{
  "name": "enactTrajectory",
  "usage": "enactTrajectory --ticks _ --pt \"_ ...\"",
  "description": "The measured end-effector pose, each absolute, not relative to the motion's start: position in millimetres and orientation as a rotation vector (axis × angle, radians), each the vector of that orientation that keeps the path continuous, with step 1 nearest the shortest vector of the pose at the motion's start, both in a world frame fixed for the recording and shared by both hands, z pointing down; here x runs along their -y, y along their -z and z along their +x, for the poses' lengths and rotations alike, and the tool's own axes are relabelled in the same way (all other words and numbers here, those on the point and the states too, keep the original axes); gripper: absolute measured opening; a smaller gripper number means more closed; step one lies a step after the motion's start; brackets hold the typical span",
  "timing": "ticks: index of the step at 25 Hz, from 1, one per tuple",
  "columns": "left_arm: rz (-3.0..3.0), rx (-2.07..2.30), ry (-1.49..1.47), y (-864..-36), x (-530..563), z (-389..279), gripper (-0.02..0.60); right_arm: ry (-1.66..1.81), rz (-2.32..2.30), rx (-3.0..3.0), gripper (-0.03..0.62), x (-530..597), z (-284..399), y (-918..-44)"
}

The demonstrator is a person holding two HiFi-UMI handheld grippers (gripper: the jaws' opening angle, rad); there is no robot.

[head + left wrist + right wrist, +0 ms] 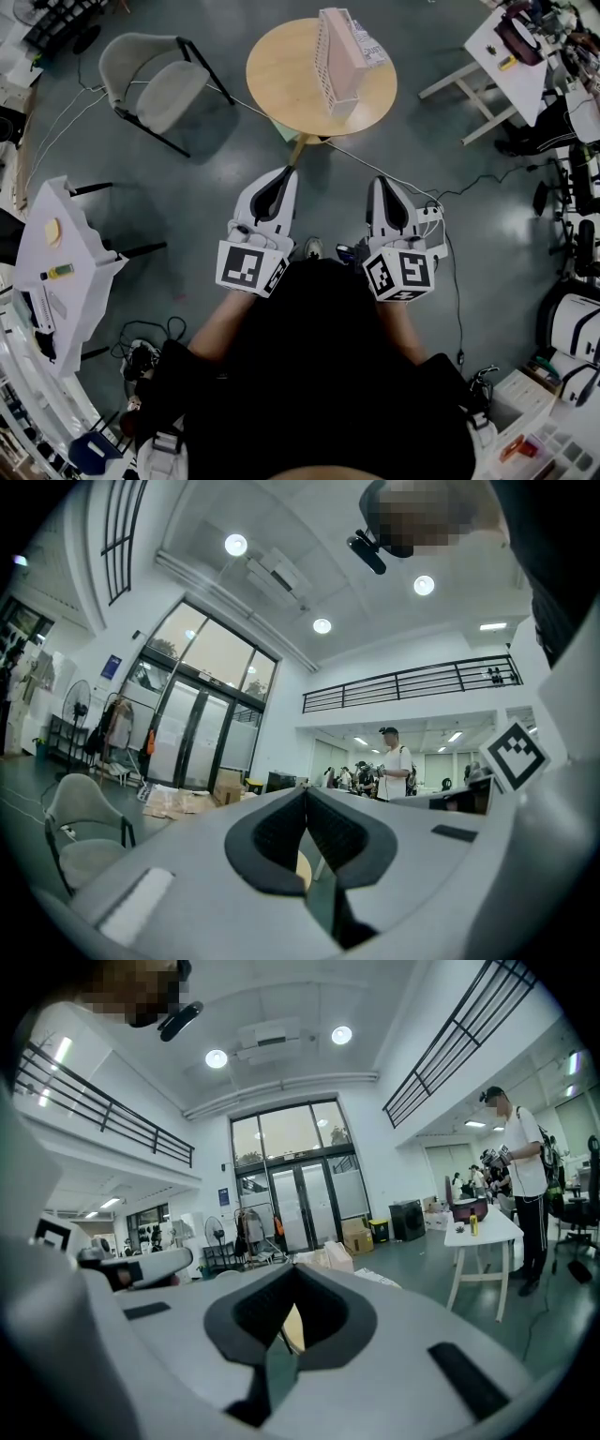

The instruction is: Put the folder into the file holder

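Your left gripper (288, 172) and right gripper (382, 181) are both closed and empty, well short of the round table (281, 80). On it, the folder (343, 52) looks already seated in the file holder (324, 67).

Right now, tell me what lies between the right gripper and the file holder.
In the head view, only grey floor crossed by a thin cable, then the round table's top, lies between the right gripper and the file holder.
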State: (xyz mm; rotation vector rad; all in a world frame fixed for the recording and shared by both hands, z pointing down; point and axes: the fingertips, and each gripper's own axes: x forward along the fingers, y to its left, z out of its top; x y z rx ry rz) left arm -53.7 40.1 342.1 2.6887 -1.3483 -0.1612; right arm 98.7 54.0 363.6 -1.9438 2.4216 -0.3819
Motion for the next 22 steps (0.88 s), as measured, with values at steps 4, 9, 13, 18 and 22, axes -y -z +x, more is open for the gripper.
enactTrajectory --ticks 4,9,13,18,22 --pt "2.687 1.347 0.168 -340.8 -39.8 -52.0 0.006 0.361 -1.937 -2.439 -0.006 -53.9 97.8 -362.4" --pt "2.696 1.349 0.18 -337.5 -41.7 -50.1 0.005 0.34 -1.921 -2.467 -0.006 -53.4 94.5 -360.4" --pt "2.7 1.347 0.18 -335.7 -45.4 -49.4 0.006 0.349 -1.919 -2.467 -0.006 -55.6 92.8 -360.6" --pt "2.701 1.342 0.18 -335.9 -48.3 -50.0 0.006 0.352 -1.927 -2.469 -0.006 -57.4 91.8 -362.2" --pt "2.7 1.347 0.179 -335.7 -49.4 -52.0 0.006 0.358 -1.931 -2.472 -0.006 -57.0 91.3 -363.7"
